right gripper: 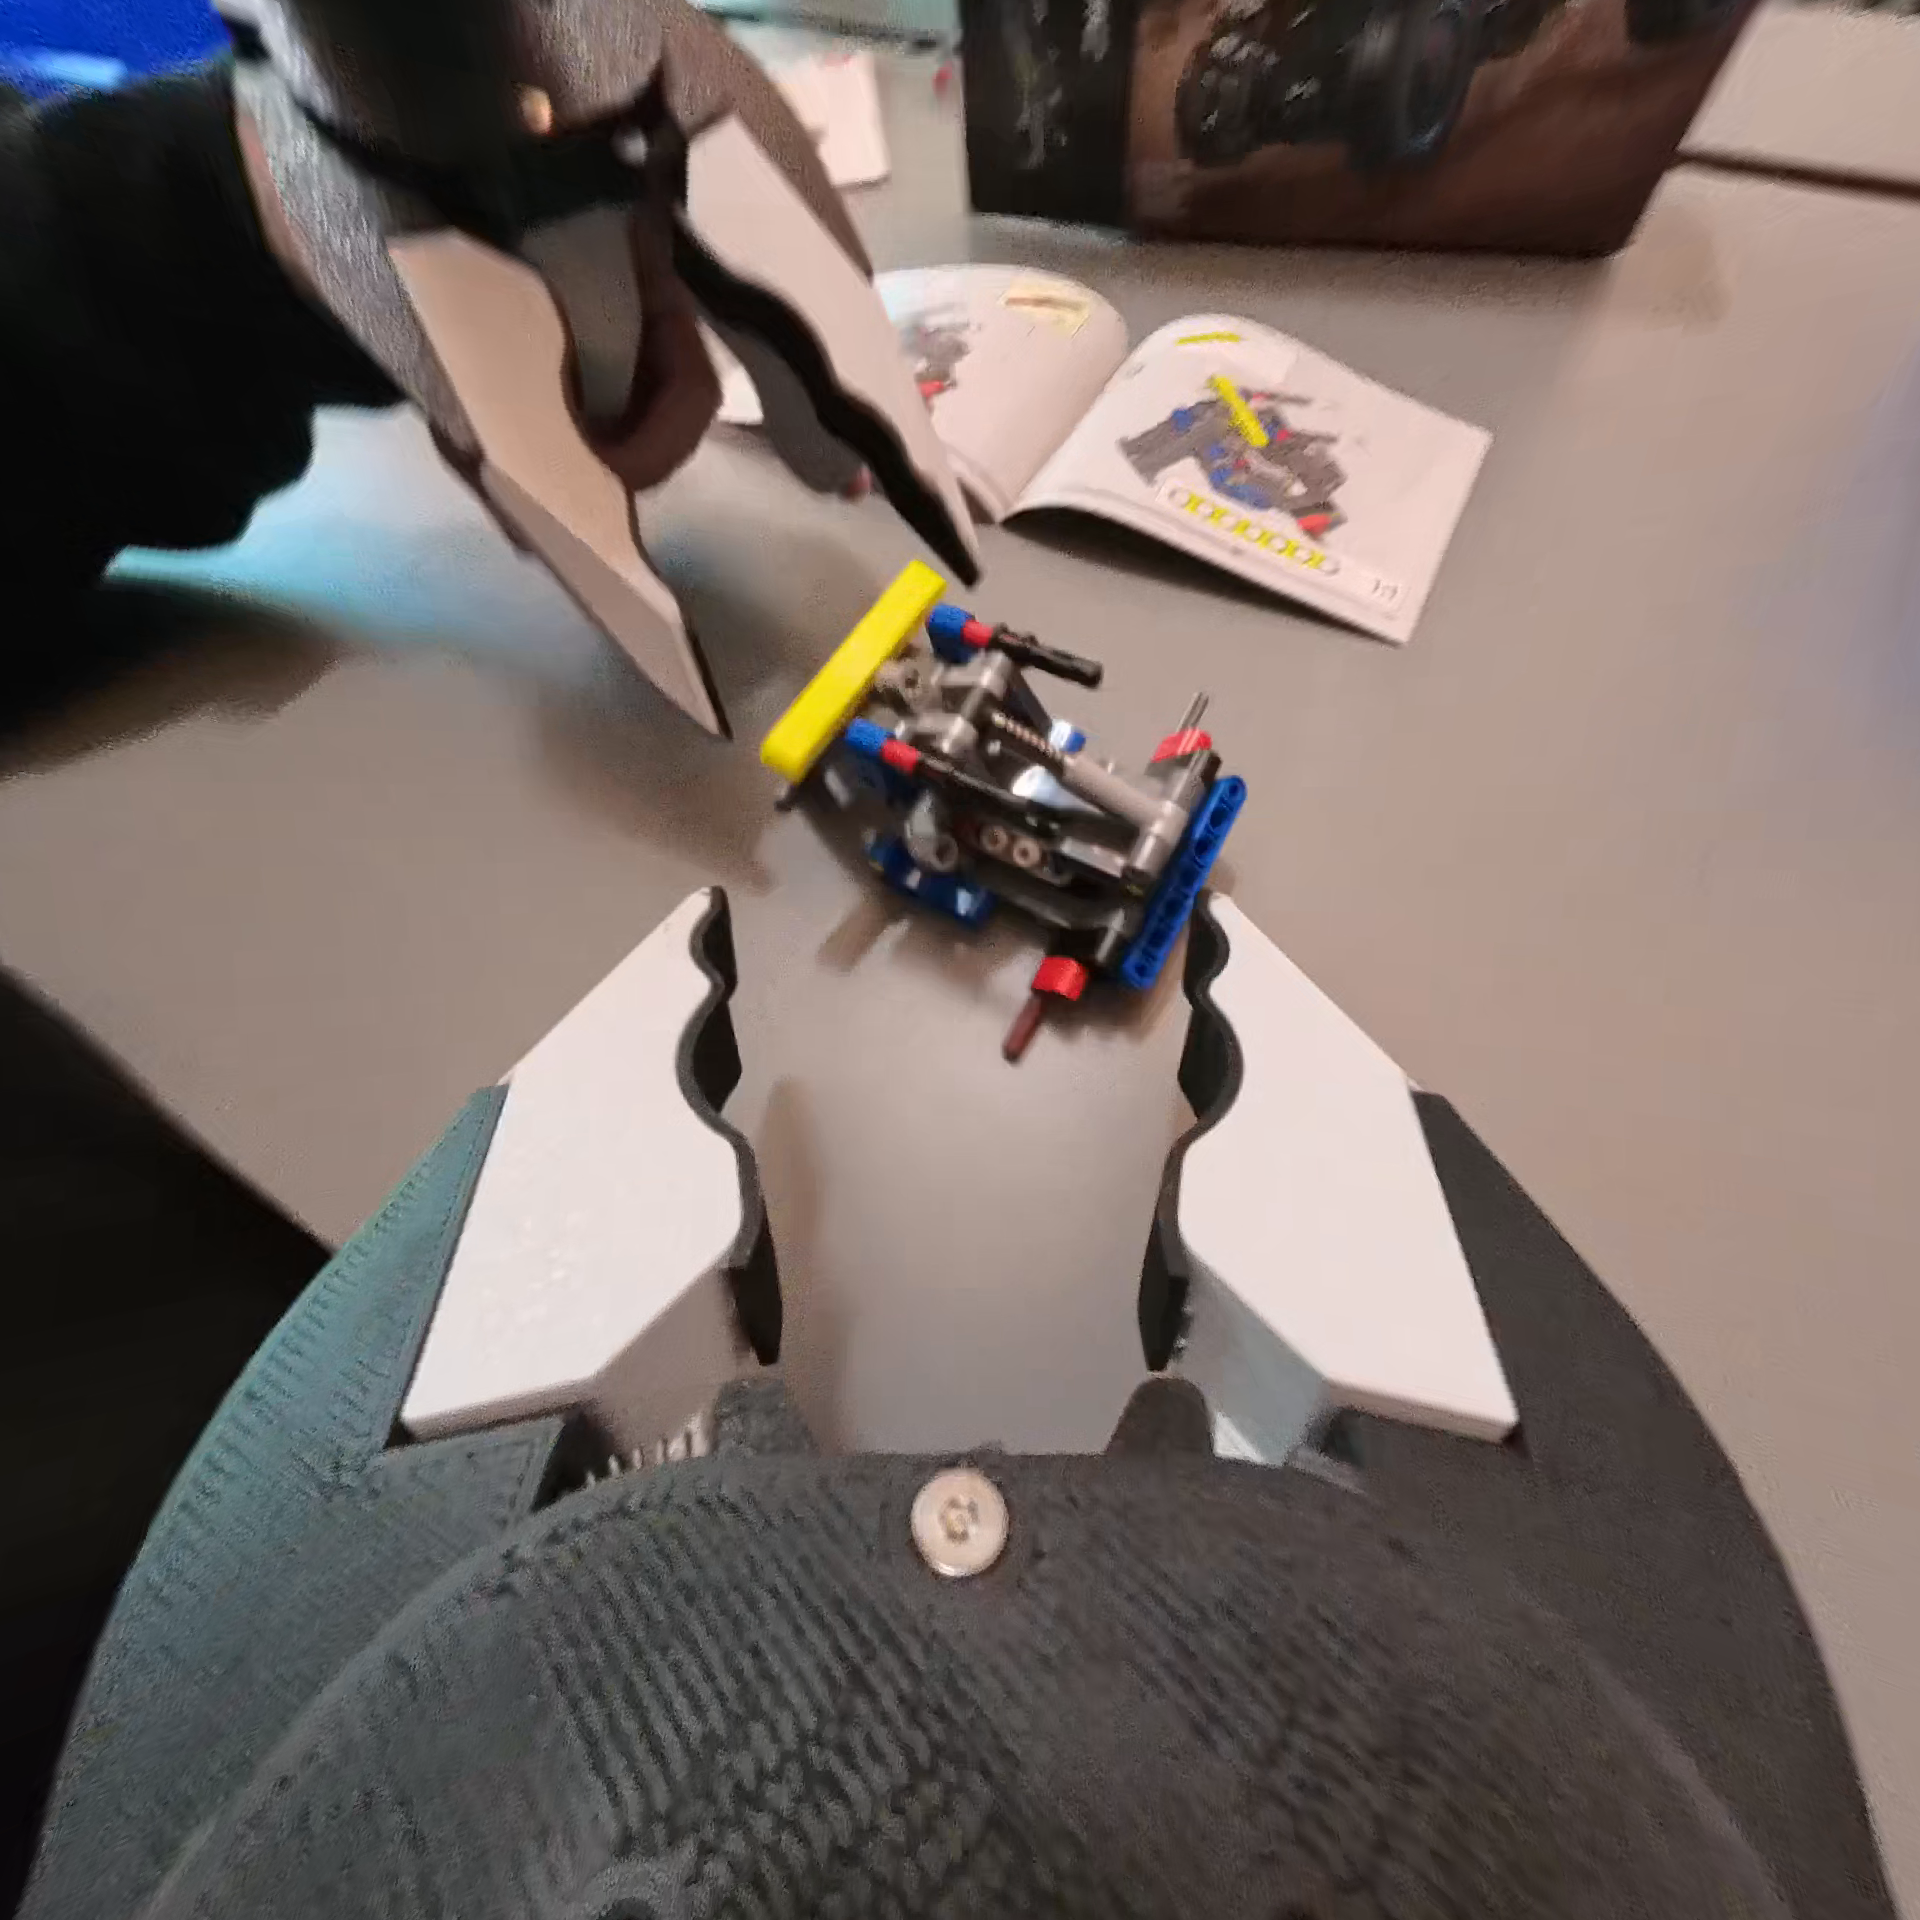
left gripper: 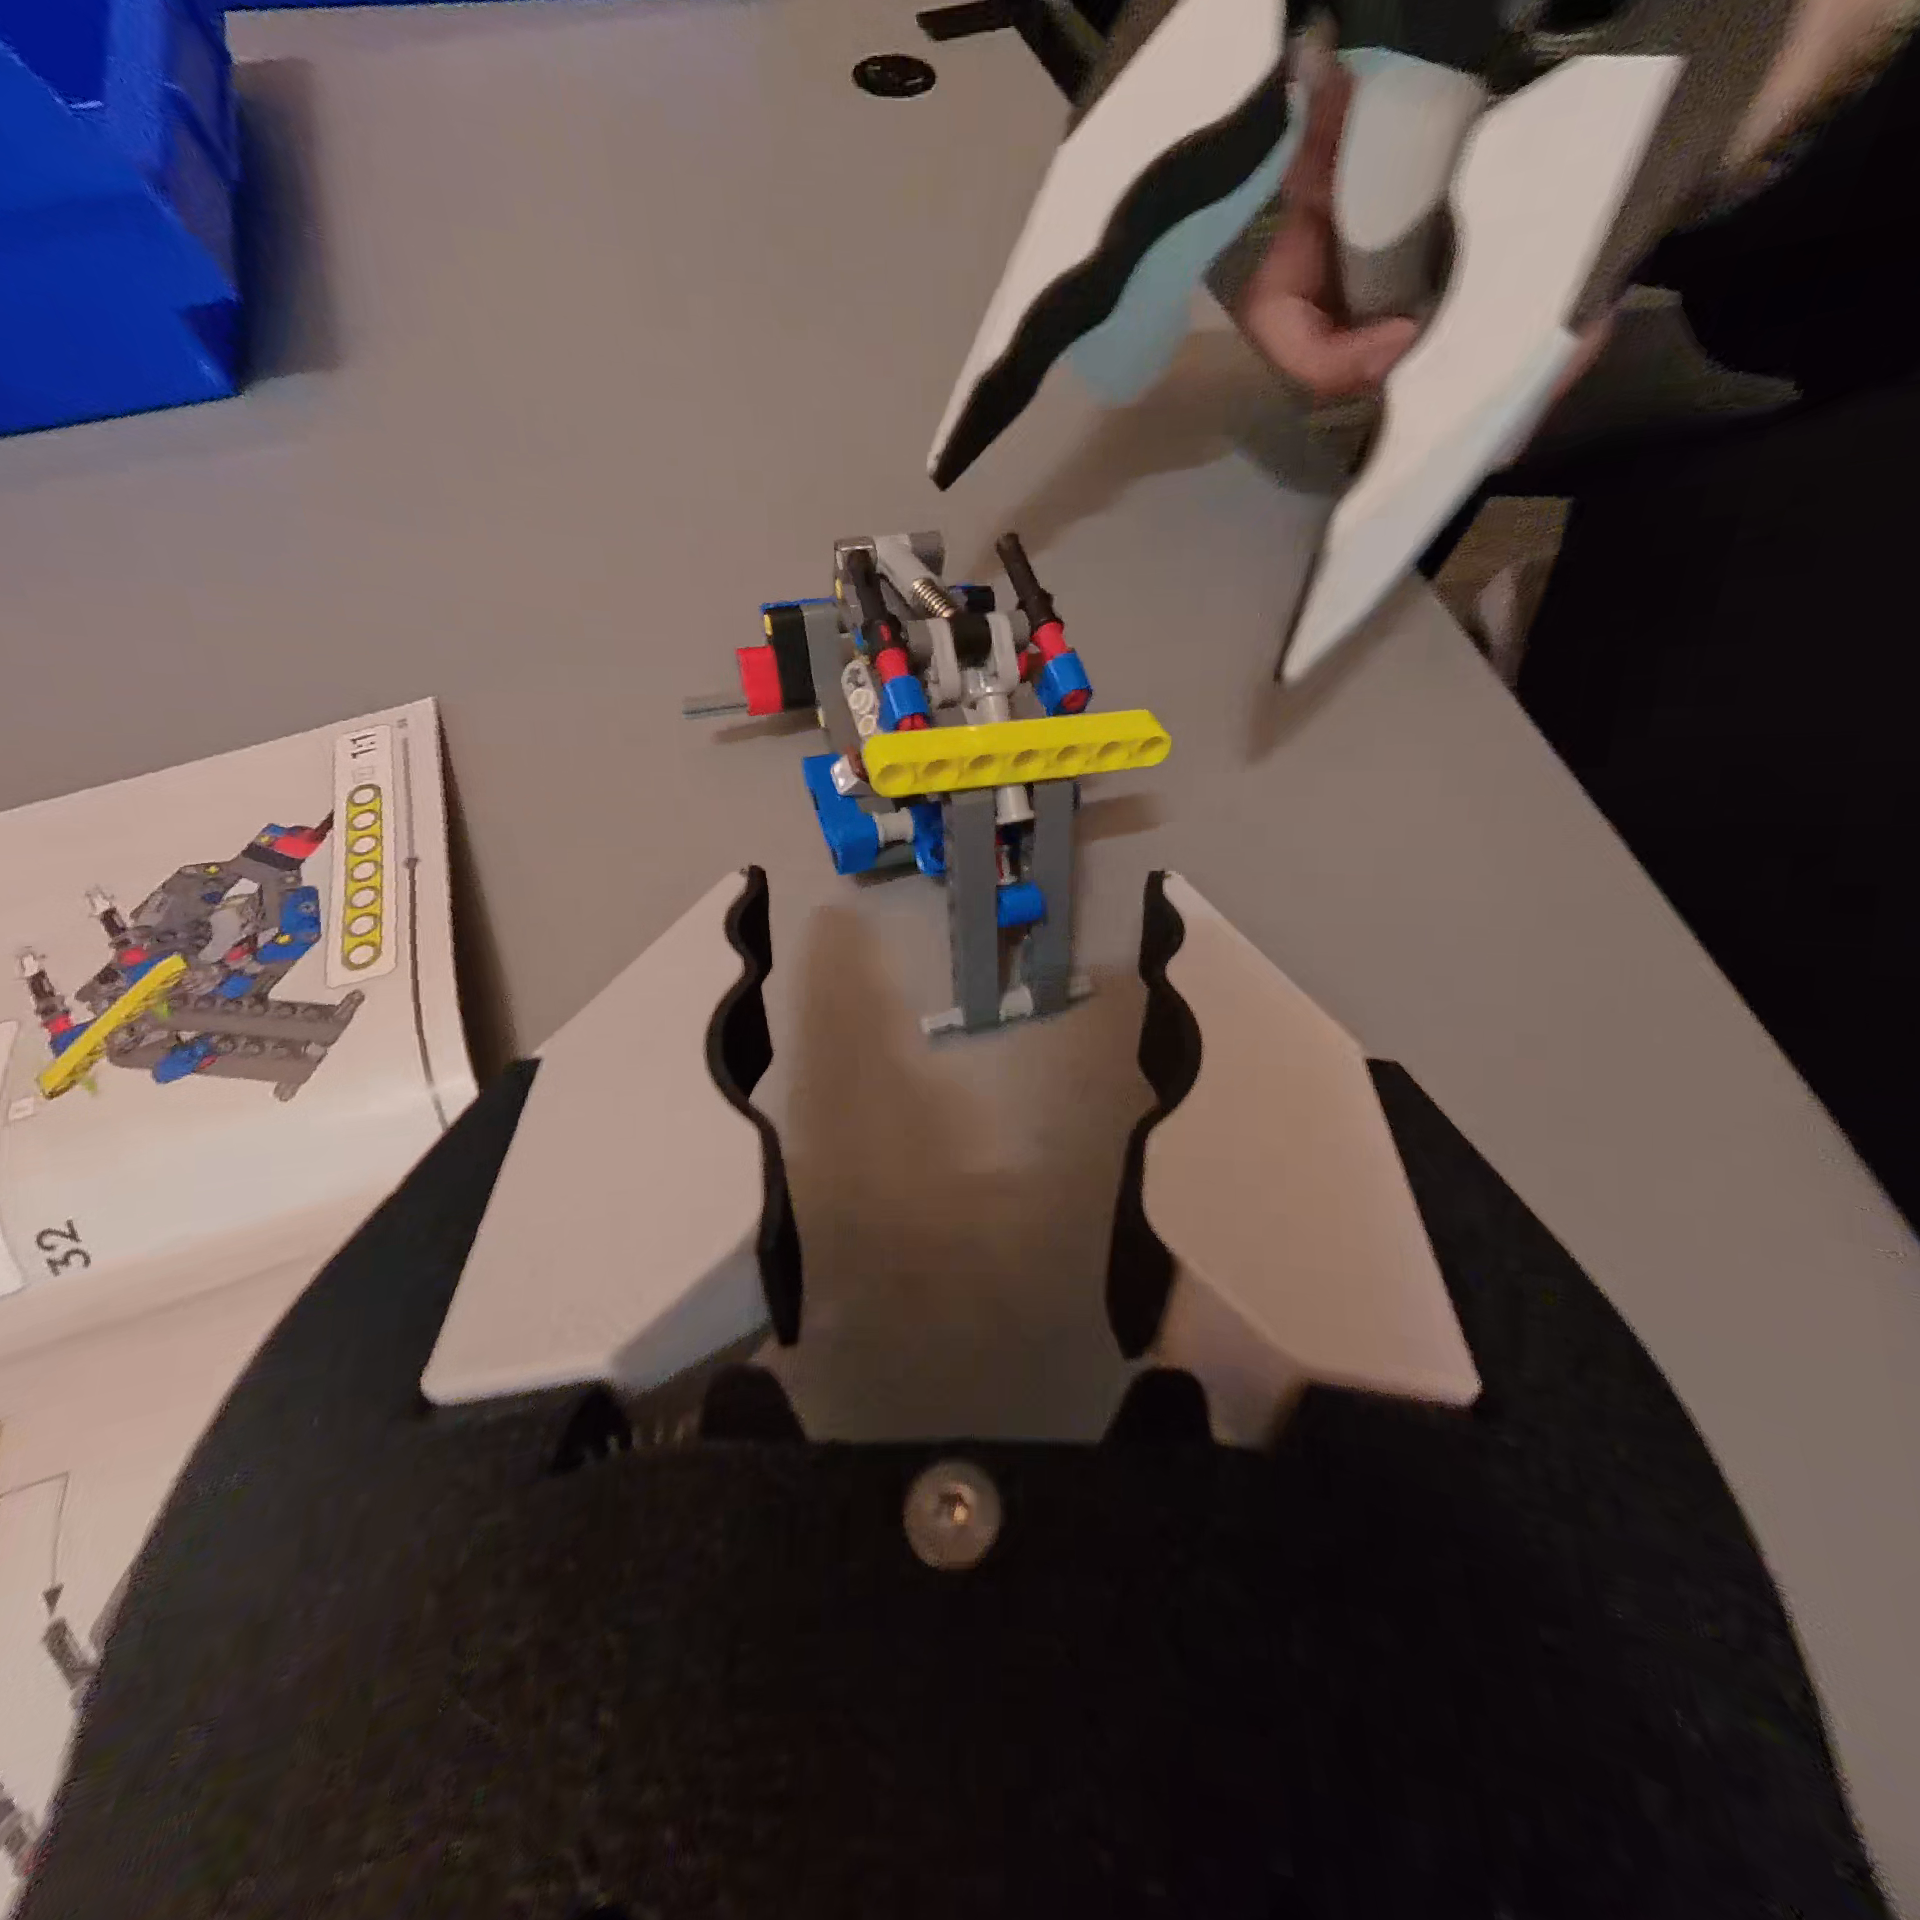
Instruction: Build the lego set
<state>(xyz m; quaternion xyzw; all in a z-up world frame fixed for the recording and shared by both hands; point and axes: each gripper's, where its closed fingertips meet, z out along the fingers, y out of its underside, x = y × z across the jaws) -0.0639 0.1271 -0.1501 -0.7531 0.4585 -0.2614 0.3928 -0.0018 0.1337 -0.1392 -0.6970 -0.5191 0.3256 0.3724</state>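
While both grippers hang over the grey table [left gripper: 582, 499], we see each one w/ jaws wide apart and nothing between the pads. Nearest us in the left wrist view, the left gripper [left gripper: 954, 883] points forward and down, its white fingers [left gripper: 644, 1101] w/ wavy black pads spread either side of bare tabletop. Just beyond its tips lies a small brick model [left gripper: 935, 727]; the model's two grey beams reach back toward the gap, but neither pad touches them.

From the right wrist view, the right gripper [right gripper: 956, 914] is also tilted down at the table, fingers [right gripper: 1330, 1143] spread. Its right pad sits just beside the model's blue beam [right gripper: 1184, 883]; whether they touch, we can't tell, as the pic is blurred there. The other pad is well apart from the model. In the left wrist view this same gripper comes in from the upper right, blurred, w/ a person's hand [left gripper: 1320, 312] behind it.

The model rests on the table btw the two grippers: grey frame, blue connectors, red bushes, black pins, a small metal spring on top, and a yellow beam [left gripper: 1018, 753] w/ a row of holes across the end facing the left gripper.

Farther off, an open instruction booklet [right gripper: 1226, 457] lies flat, showing a drawing of a similar model. A blue bin [left gripper: 104, 208] stands at the table's far left corner; its contents are out of sight. A dark printed box [right gripper: 1330, 114] stands at the far edge behind the booklet.
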